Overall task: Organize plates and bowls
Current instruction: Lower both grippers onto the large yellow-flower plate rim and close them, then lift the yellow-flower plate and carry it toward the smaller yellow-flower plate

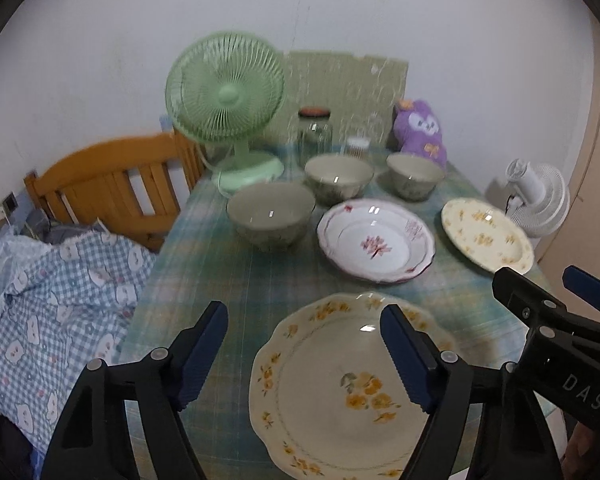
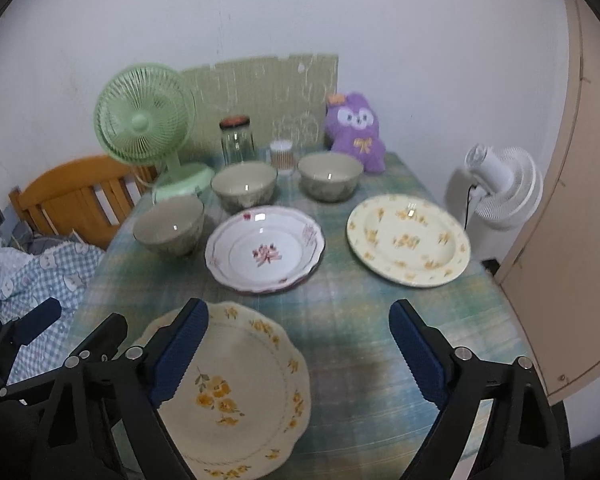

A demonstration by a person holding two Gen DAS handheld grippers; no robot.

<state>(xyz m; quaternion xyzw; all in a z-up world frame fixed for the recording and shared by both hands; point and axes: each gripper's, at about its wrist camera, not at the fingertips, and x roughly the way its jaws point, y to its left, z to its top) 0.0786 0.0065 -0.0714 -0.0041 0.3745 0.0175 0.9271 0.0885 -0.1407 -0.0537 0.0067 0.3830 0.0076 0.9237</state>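
Note:
A scalloped cream plate with yellow flowers (image 1: 340,392) (image 2: 236,392) lies at the table's near edge. Behind it lie a white plate with a pink flower (image 1: 376,240) (image 2: 265,249) and a round cream plate with yellow flowers (image 1: 486,234) (image 2: 408,240). Three grey-green bowls (image 1: 271,214) (image 1: 339,178) (image 1: 415,176) (image 2: 169,224) (image 2: 244,186) (image 2: 330,176) stand in a row further back. My left gripper (image 1: 304,354) is open and empty above the near plate's left edge. My right gripper (image 2: 300,354) (image 1: 548,286) is open and empty, just right of that plate.
A green fan (image 1: 226,92) (image 2: 144,120), a glass jar (image 1: 314,128) (image 2: 236,138), a small cup (image 2: 281,156) and a purple plush toy (image 1: 420,128) (image 2: 356,132) stand at the table's back. A white fan (image 2: 496,184) stands right; a wooden bed headboard (image 1: 112,184) left.

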